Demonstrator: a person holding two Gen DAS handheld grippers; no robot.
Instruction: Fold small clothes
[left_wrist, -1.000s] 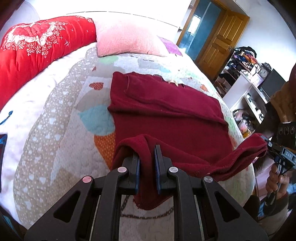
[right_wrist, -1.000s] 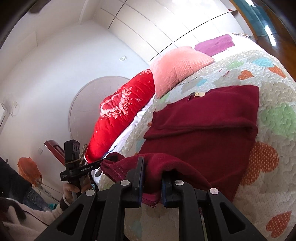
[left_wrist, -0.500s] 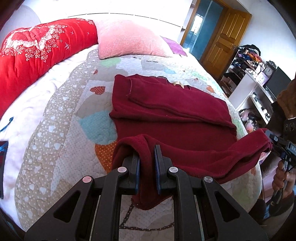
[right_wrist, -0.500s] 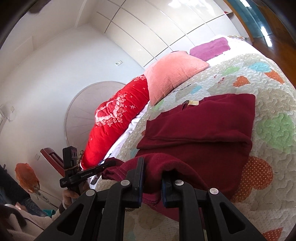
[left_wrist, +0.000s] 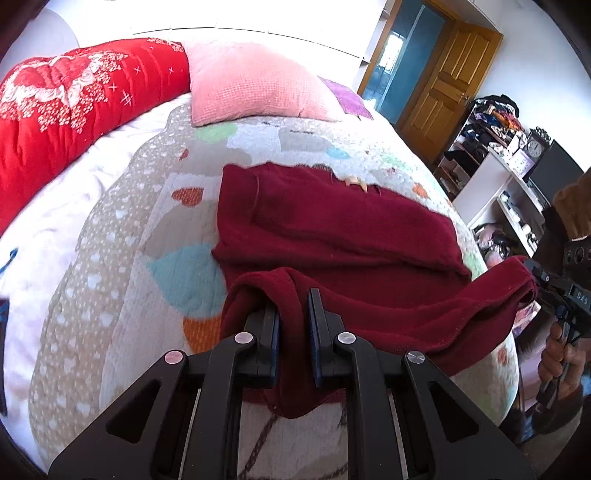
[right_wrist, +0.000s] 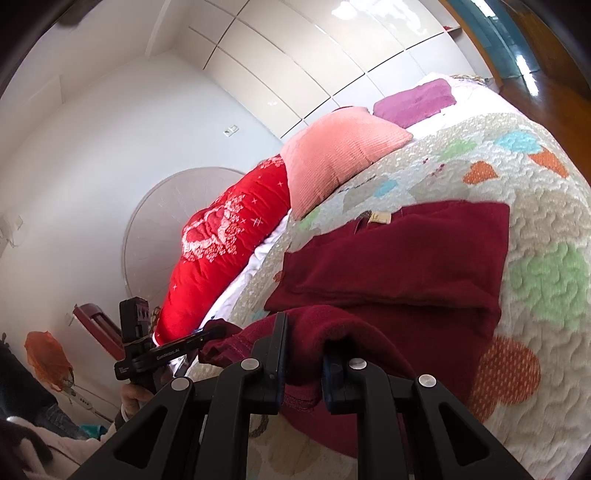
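The left gripper (left_wrist: 293, 325) was matte black, its angular arms cut with triangular openings and fixed by round silver screws, the jaws lined with blue pads. The right gripper (right_wrist: 303, 360) matched it in black frame, silver screws and blue lining. Seen from the other side, each tool's black body bore small white lettering. A bare-skinned hand (left_wrist: 557, 354) showed below a brown sleeve (left_wrist: 572, 206).

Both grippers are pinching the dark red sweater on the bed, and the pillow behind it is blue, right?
Not quite: the pillow is pink, as the left wrist view shows. The rest holds: the left gripper and right gripper both pinch the dark red sweater on the bed.
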